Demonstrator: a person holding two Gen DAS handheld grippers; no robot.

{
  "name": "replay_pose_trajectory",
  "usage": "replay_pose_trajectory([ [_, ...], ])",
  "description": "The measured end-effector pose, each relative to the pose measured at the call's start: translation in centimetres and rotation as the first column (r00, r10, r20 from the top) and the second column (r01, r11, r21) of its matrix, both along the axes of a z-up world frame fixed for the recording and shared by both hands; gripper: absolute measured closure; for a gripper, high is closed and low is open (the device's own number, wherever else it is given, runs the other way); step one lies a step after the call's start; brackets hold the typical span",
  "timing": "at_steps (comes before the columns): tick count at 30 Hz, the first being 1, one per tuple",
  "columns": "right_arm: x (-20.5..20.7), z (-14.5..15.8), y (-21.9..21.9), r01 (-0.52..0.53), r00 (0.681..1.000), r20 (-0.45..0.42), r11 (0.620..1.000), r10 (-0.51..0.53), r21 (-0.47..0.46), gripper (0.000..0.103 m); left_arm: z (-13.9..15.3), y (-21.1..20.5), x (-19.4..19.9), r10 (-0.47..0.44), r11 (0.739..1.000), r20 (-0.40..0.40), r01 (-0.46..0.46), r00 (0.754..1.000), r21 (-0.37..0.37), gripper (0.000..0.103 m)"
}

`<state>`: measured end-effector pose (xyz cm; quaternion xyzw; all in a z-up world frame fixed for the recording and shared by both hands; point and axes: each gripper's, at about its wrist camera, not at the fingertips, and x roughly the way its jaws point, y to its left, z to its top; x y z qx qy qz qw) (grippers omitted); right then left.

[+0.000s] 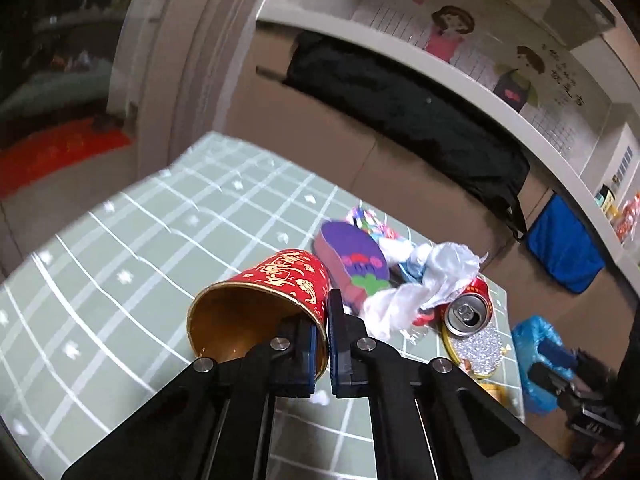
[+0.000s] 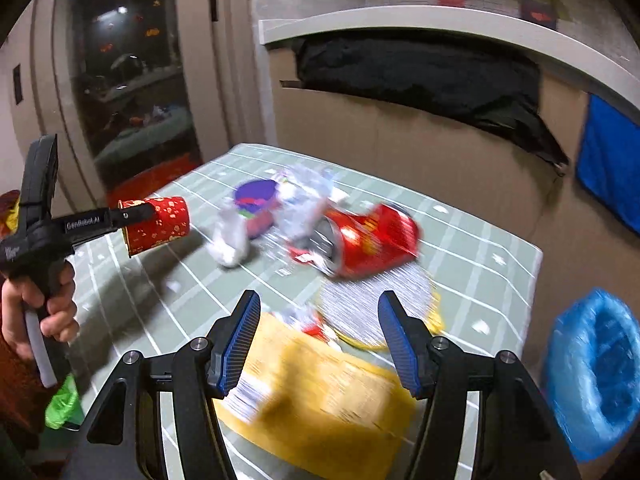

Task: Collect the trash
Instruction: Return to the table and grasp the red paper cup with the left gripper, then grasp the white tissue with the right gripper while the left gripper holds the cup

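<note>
One piece is in hand: my left tool (image 1: pixel 327 334) is clamped on the rim of the red paper cup (image 1: pixel 280 284), lifted off the counter (image 1: pixel 120 264). My right tool (image 2: pixel 318 340) hangs wide, holding nothing, over the yellow packet (image 2: pixel 320 412). Next, I judge, the cup goes across to the blue-lined bin (image 2: pixel 596 376); the red can (image 2: pixel 372 240) and wrappers (image 2: pixel 230 240) wait.

I see open tablecloth (image 1: pixel 120 248) on my left for passing, but ahead the way is crowded — red can (image 2: pixel 372 240), crumpled plastic (image 2: pixel 228 240) and yellow packet (image 2: pixel 320 404) lie close together
</note>
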<state>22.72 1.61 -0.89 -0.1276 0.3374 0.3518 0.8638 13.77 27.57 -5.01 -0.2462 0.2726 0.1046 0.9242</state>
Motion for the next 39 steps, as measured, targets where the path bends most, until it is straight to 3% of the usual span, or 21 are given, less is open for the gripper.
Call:
replay_pose_trajectory([
  [9, 1.0, -2.4, 10.2, -0.129, 0.992, -0.018, 0.992, 0.128, -0.01, 0.045, 1.6, 1.6, -3.6, 0.025, 0.993, 0.013, -0.026, 1.0, 0.114, 0.099],
  [16, 2.9, -5.5, 15.0, -0.099, 0.995, -0.037, 0.991, 0.096, -0.093, 0.047, 0.8, 3.1, -4.5, 0.012, 0.996, -0.008, -0.012, 1.0, 0.083, 0.099],
  [19, 3.5, -6.5, 15.5, -0.105, 0.992, -0.079, 0.988, 0.096, -0.113, 0.056, 0.4, 3.3, -4.3, 0.009, 0.998, -0.021, -0.007, 1.0, 0.067, 0.099],
  [23, 3.5, -6.7, 15.1, -0.111, 0.991, -0.091, 0.983, 0.098, -0.144, 0.085, 0.1, 3.0, -4.0, 0.002, 0.998, -0.033, 0.0, 0.999, 0.062, 0.099],
  [26, 2.9, -5.5, 13.7, -0.117, 0.99, -0.096, 0.987, 0.107, -0.11, 0.094, 0.3, 2.3, -3.8, -0.008, 0.998, -0.034, 0.01, 0.999, 0.065, 0.099],
  [39, 0.4, 3.3, 2.4, 0.002, 1.0, 0.022, 0.999, -0.003, 0.042, 0.096, 5.3, -5.6, -2.9, -0.146, 0.978, 0.016, 0.142, 0.989, 0.15, 0.099],
])
